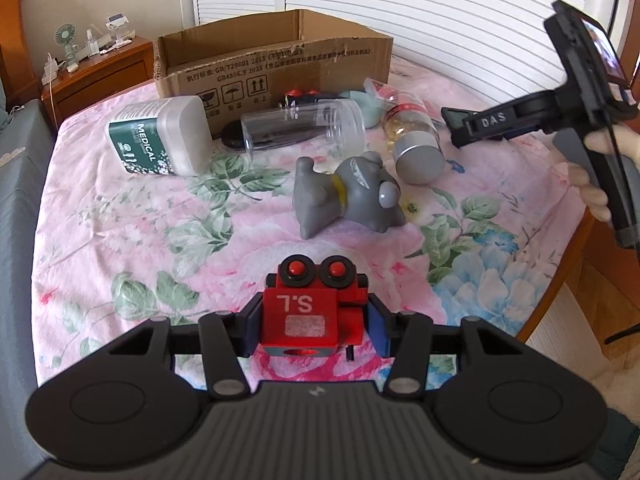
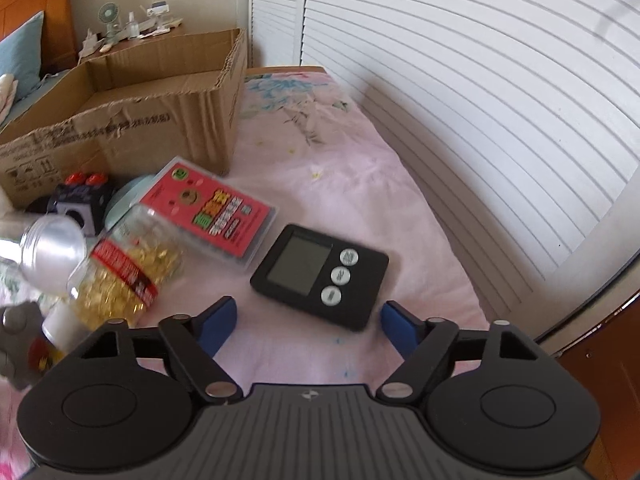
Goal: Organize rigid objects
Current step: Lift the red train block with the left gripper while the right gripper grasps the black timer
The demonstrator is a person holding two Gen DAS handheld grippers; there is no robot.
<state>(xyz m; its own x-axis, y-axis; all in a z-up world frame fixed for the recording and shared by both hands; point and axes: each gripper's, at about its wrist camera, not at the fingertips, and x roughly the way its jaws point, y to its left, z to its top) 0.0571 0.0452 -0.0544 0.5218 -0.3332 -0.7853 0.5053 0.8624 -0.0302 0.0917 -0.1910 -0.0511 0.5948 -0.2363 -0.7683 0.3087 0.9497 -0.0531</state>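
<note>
My left gripper [image 1: 314, 320] is shut on a red wooden toy train block [image 1: 310, 312] marked "S.L", held above the floral sheet. Ahead lie a grey rubber toy [image 1: 346, 196], a clear plastic jar [image 1: 304, 128], a green "MEDICAL" container [image 1: 160, 140] and a capsule bottle with a silver cap [image 1: 414, 136]. An open cardboard box [image 1: 276, 68] stands at the back. My right gripper [image 2: 308, 326] is open and empty, just short of a black digital timer [image 2: 320, 276]. The capsule bottle [image 2: 120, 268] and a pink card case [image 2: 216, 212] lie left of the timer.
A black toy block with red knobs [image 2: 80, 200] and a pale blue object [image 2: 128, 196] lie by the box [image 2: 120, 120]. White louvred doors [image 2: 480, 100] run along the right. A wooden nightstand [image 1: 96, 72] with a small fan stands at the back left.
</note>
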